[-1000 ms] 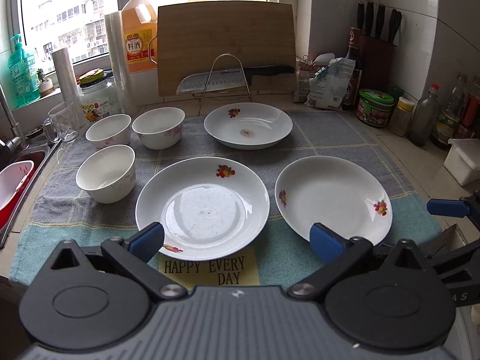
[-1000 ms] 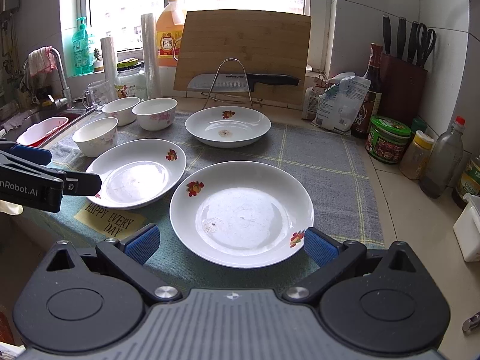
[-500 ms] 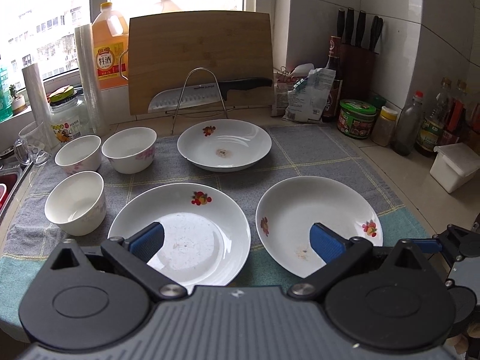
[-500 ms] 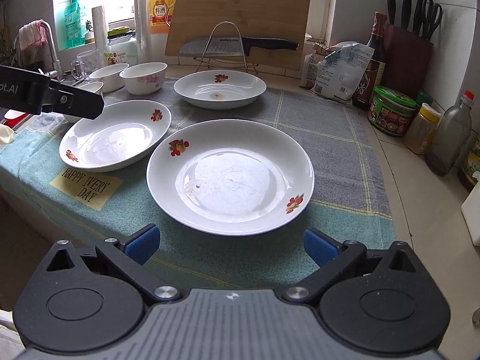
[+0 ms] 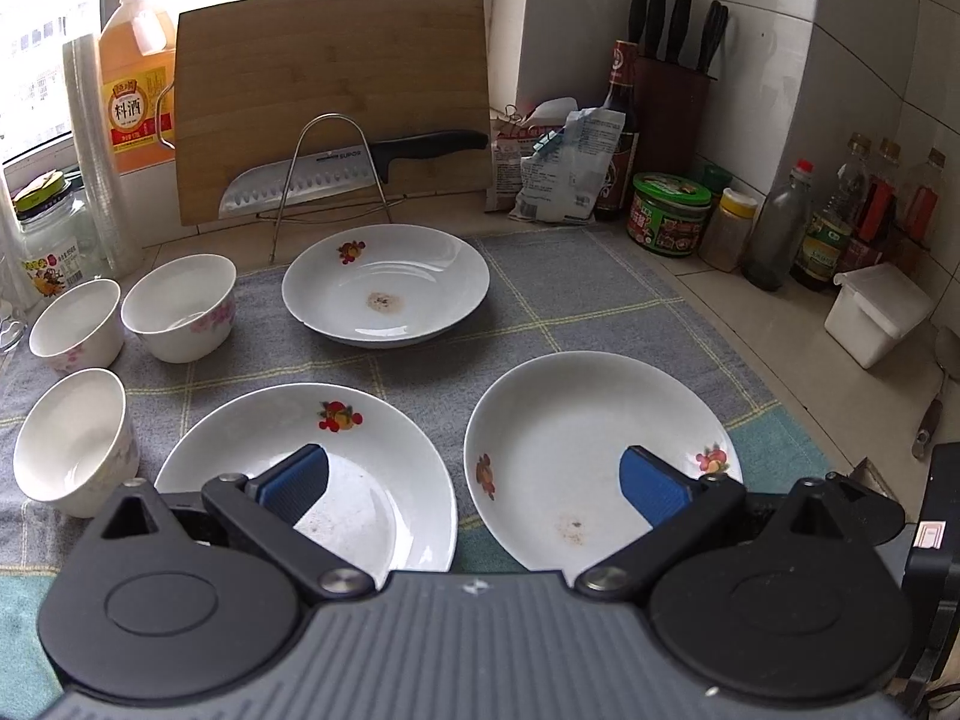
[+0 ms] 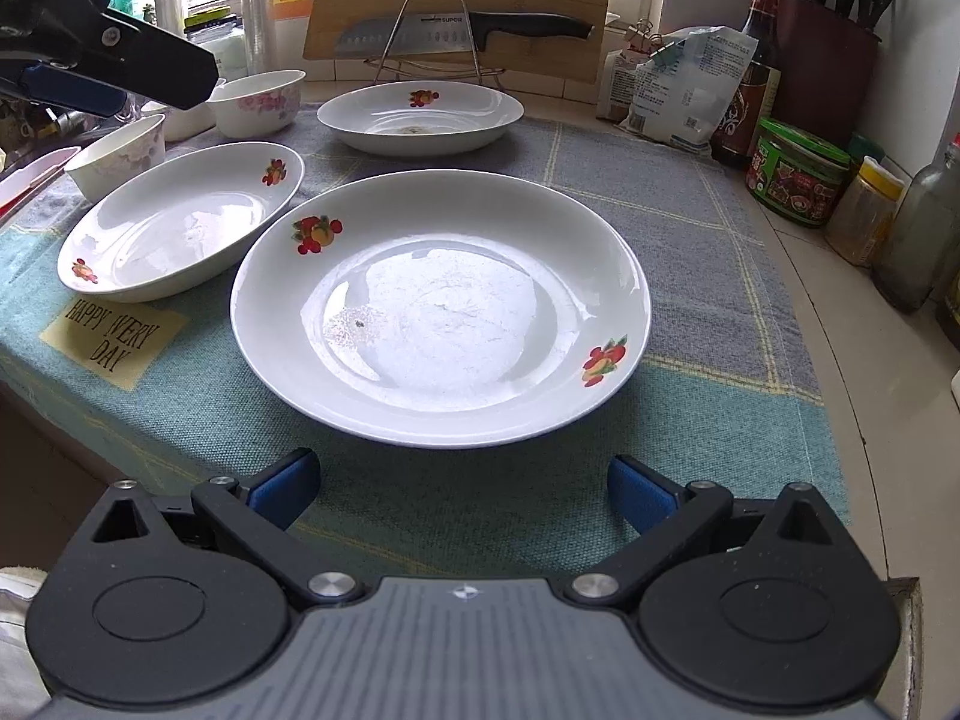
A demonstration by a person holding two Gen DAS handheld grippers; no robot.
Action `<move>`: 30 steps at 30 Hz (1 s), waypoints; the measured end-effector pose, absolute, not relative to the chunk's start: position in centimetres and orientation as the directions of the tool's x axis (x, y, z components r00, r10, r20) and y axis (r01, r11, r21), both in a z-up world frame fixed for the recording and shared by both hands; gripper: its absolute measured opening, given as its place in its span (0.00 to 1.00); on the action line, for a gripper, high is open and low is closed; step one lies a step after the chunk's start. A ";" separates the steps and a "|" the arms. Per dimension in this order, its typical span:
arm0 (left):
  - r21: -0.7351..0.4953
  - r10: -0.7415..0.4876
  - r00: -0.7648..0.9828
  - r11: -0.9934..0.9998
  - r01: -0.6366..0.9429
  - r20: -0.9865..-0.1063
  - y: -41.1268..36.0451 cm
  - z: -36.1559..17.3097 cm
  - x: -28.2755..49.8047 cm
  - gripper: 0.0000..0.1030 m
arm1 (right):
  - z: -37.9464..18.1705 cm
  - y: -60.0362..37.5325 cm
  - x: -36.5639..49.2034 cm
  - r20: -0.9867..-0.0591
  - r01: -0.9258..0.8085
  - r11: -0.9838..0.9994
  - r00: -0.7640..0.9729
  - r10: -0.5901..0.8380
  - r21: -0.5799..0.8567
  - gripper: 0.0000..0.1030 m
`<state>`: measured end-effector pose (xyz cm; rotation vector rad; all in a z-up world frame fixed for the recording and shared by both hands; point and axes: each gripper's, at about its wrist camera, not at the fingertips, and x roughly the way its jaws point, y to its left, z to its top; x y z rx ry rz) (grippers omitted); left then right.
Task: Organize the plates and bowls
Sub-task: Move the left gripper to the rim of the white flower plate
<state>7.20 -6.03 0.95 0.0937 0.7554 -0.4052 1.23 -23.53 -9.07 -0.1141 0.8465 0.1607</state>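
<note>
Three white plates with fruit prints lie on the cloth: a near right plate (image 5: 600, 450) (image 6: 441, 306), a near left plate (image 5: 372, 480) (image 6: 180, 222) and a far plate (image 5: 384, 282) (image 6: 420, 114). Three white bowls (image 5: 177, 306) (image 5: 75, 324) (image 5: 72, 438) stand at the left. My left gripper (image 5: 474, 483) is open and empty, held above the two near plates. My right gripper (image 6: 462, 492) is open and empty, low in front of the near right plate's front rim. The left gripper also shows in the right wrist view (image 6: 108, 66) at the upper left.
A wooden cutting board (image 5: 336, 102) and a knife (image 5: 354, 171) on a wire rack stand at the back. Jars, bottles (image 5: 774, 228) and a knife block (image 5: 672, 78) line the right side. A white box (image 5: 876, 312) sits at the right. The counter edge (image 6: 90, 420) runs near.
Both grippers have moved forward and lower toward the plates. The left one now hangs over the two near plates. The right one has closed in on the near right plate.
</note>
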 end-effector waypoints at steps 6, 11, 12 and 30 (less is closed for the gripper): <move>-0.055 -0.347 0.621 0.897 0.439 -0.703 -6.9 0.2 8.9 0.99 | -9.4 -23.6 2.0 -0.740 -0.184 0.983 0.664 0.111 -0.019 1.00; -0.059 -0.379 0.592 0.872 0.487 -0.711 -7.7 -0.3 10.3 0.99 | -9.6 -23.6 2.0 -0.726 -0.199 0.980 0.676 0.126 -0.015 1.00; -0.060 -0.384 0.587 0.867 0.495 -0.713 -7.8 -0.4 10.6 0.99 | -9.6 -23.6 1.9 -0.720 -0.203 0.979 0.682 0.131 -0.014 1.00; -0.046 -0.451 0.438 0.735 0.676 -0.778 -12.4 -2.8 16.1 0.99 | -10.3 -24.0 0.9 -0.655 -0.208 0.978 0.741 0.148 -0.014 1.00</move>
